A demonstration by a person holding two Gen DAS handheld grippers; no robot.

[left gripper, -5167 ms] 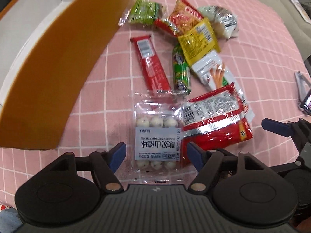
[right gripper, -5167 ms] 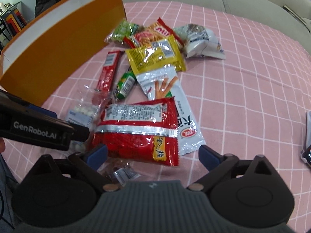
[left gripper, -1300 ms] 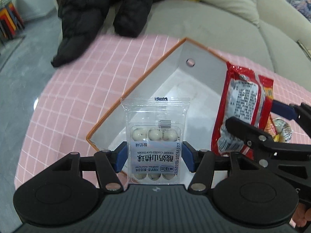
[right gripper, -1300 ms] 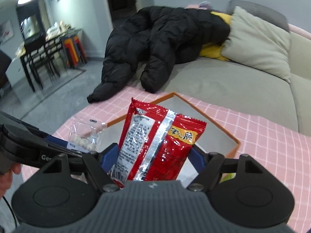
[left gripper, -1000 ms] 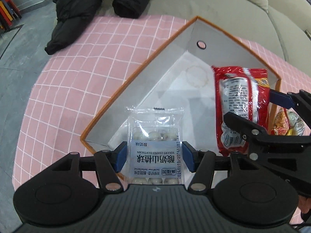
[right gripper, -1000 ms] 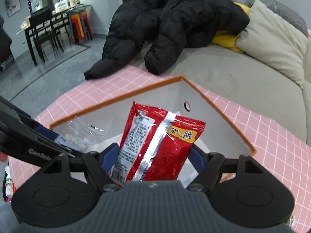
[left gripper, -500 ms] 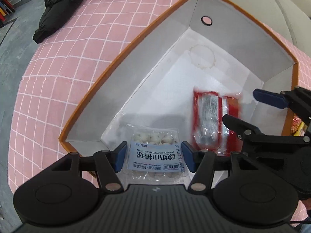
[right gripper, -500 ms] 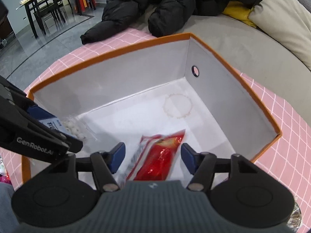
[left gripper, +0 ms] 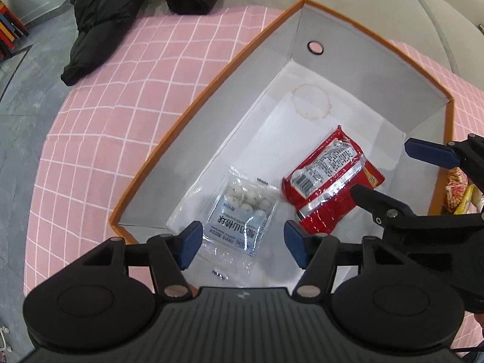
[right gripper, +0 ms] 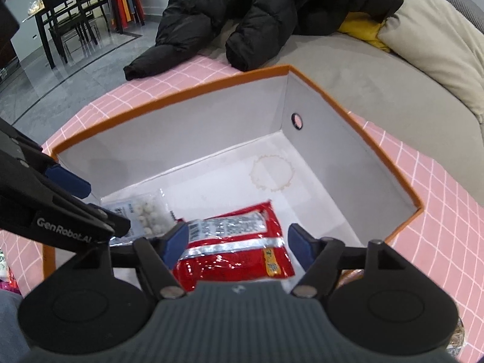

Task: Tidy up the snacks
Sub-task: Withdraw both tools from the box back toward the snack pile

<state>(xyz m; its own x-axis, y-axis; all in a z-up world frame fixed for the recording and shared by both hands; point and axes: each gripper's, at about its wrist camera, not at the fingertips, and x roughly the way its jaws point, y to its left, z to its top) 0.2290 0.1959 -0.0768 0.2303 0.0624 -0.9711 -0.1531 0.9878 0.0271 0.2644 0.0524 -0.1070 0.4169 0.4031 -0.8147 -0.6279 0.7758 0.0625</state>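
Observation:
An orange box [left gripper: 193,112] with a white inside stands on the pink checked cloth [left gripper: 99,115]. A clear pack of white candy balls [left gripper: 242,214] and a red snack bag [left gripper: 329,181] lie loose on its floor. My left gripper [left gripper: 240,243] is open and empty, above the candy pack. My right gripper [right gripper: 237,240] is open and empty, above the red bag [right gripper: 236,248]. The candy pack [right gripper: 142,208] and the box [right gripper: 390,181] also show in the right wrist view. The right gripper's blue pads [left gripper: 429,152] reach in from the right in the left wrist view.
A few snack packets [left gripper: 459,193] lie on the cloth beyond the box's right wall. A grey sofa [right gripper: 378,75] with a black jacket [right gripper: 272,9] and cushions runs behind the table. The grey floor [left gripper: 18,96] lies past the table's left edge.
Both grippers opened over the box. The candy pack and the red bag dropped from the fingers and now lie flat on the box floor.

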